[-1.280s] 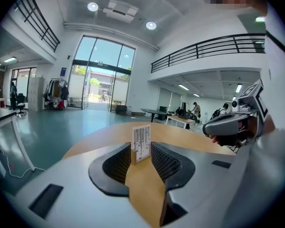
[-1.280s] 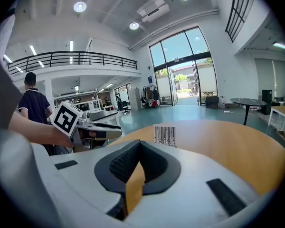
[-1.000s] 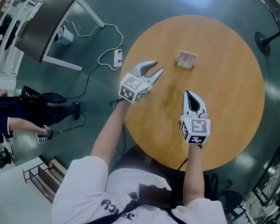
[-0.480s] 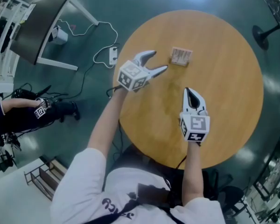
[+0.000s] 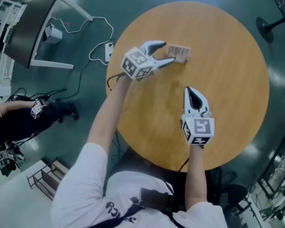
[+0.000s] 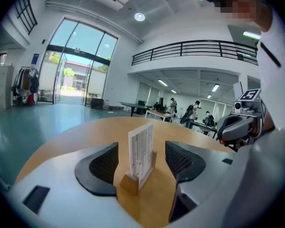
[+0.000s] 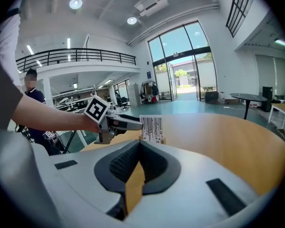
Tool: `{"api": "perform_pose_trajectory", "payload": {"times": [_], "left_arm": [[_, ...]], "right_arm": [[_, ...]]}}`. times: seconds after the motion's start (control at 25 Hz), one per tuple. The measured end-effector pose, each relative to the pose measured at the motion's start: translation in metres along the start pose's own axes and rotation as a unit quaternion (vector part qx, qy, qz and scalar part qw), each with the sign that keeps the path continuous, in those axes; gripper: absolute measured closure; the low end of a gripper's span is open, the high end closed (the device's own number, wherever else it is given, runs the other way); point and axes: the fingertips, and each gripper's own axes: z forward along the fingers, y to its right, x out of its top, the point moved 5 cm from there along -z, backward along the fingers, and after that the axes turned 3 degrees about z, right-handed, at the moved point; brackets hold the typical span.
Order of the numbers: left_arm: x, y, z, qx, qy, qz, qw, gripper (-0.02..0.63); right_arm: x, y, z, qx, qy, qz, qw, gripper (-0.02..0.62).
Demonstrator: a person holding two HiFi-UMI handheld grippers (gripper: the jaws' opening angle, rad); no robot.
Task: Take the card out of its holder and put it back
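pre-grasp | left gripper [image 5: 168, 52] jaws just opened, astride white printed card [image 6: 140, 146] in wooden holder [image 6: 126, 183], not touching | right gripper [image 5: 188, 90] jaws closed, empty | next, likely: pinch card, lift

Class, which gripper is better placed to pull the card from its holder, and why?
Left. The left gripper has just opened its jaws, and the card stands between them, untouched; the right gripper is shut, farther back.

The card [image 6: 141, 148] stands in the holder [image 6: 128, 183] on the bench [image 5: 228, 80]. The holder sits between the left tool's [image 5: 166, 52] jaws, touching neither. The right tool [image 5: 189, 90] lies well apart from the holder, nearer the person.
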Motion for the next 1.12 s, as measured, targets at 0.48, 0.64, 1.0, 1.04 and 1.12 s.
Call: {"api": "perform_pose_trajectory", "payload": {"times": [0.48, 0.64, 1.0, 1.04, 1.12], "left_arm": [[0.013, 0.009, 0.038, -0.086, 0.034, 0.007, 0.9957, 0.348], [0.015, 0.009, 0.038, -0.097, 0.027, 0.024, 0.9946, 0.489], [0.018, 0.021, 0.037, -0.144, 0.0, 0.063, 0.9875, 0.583], [0.021, 0.022, 0.036, -0.149, 0.0, 0.067, 0.9866, 0.583], [0.027, 0.025, 0.033, -0.158, -0.001, 0.076, 0.9845, 0.583]], "right_arm": [[-0.004, 0.019, 0.008, -0.004, -0.015, 0.001, 1.0, 0.574], [-0.003, 0.02, 0.008, -0.003, -0.015, 0.0, 1.0, 0.574], [0.0, 0.01, 0.009, 0.001, -0.009, -0.005, 1.0, 0.574], [0.0, 0.009, 0.008, 0.002, -0.007, -0.005, 1.0, 0.574], [0.001, 0.007, 0.005, 0.002, -0.002, -0.005, 1.0, 0.574]]}}
